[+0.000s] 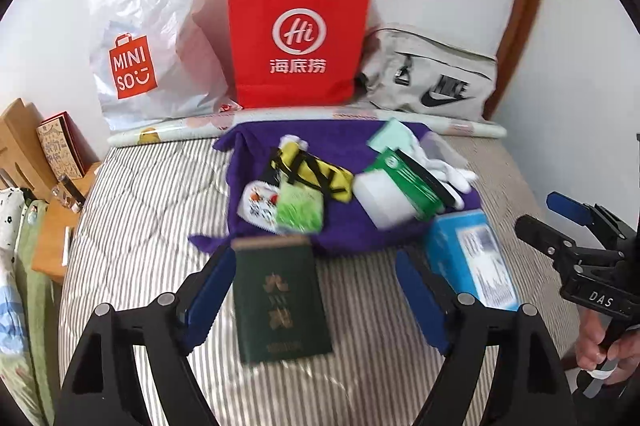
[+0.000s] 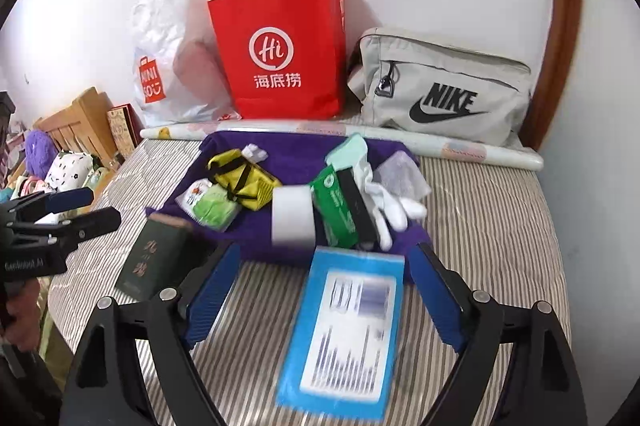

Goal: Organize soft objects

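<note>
**softpile_q:** Purple towel (image 1: 256, 138) spread on the striped bedcover (image 1: 140, 226), heaped with stuff. Left gripper (image 1: 314, 258) wide apart, clamping nothing, with a green booklet (image 1: 280, 306) lying flat on the cover between the fingers. Same for the right gripper (image 2: 326, 252): spread open, empty, straddling a blue packet (image 2: 344, 338). Both look like stiff, flat rectangles, so probably not the soft stuff. Any tips for the next grab?

**bedroom_sorter:** Guessing here, but skip those 2 and go for the pile. Start with the white gloves (image 2: 384, 198) at the right edge of the towel: floppy knit, fingers splayed, easy to snag. Pinch the bunched middle, not 1 fingertip, or expect a dangling mess. Then the yellow pouch (image 2: 244, 182) with black straps: limp fabric, so grab the body, not a strap. Careful with the white foam block (image 2: 294, 218), squishy and smooth-sided; close gently or watch it pop out. Crinkly green tissue pack (image 2: 214, 212) just beside the pouch: come down from above and mind the towel, which looks plush enough to get caught in the pads. No clue where it all goes; maybe the red paper bag (image 1: 298, 34) or the grey Nike bag (image 2: 440, 86) standing against the wall.
</note>
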Tool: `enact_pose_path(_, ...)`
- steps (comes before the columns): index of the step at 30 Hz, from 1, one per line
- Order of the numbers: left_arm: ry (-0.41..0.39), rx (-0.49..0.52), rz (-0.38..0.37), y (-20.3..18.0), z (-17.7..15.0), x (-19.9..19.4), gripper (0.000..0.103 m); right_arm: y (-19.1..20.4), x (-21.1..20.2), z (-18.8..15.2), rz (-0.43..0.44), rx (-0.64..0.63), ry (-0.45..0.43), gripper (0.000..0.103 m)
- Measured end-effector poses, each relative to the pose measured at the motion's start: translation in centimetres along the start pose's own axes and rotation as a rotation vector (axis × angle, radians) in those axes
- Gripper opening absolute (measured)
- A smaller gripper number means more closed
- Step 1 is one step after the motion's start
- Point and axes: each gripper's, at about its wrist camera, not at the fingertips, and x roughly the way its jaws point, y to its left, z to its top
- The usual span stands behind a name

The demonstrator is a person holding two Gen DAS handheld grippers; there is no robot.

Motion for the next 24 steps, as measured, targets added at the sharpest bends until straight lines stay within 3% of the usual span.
enact_pose_path(6,-0.039,-0.002,0.015,-1.3,-3.7,-3.6,0.086,1.4,-3.6,-2.9,-0.052,0.012,0.012,0.087)
enact_pose_path(15,-0.100,-0.020,0.026,-2.2,-8.5,-8.0,0.086,3.2,-8.4,-7.7,-0.047,0.031,-0.008,0.088)
enact_pose_path(24,-0.143,-0.027,0.044,-2.7,-11.0,-10.1,0.086,3.1,-11.0,-11.1,-0.052,0.066,-0.030,0.088)
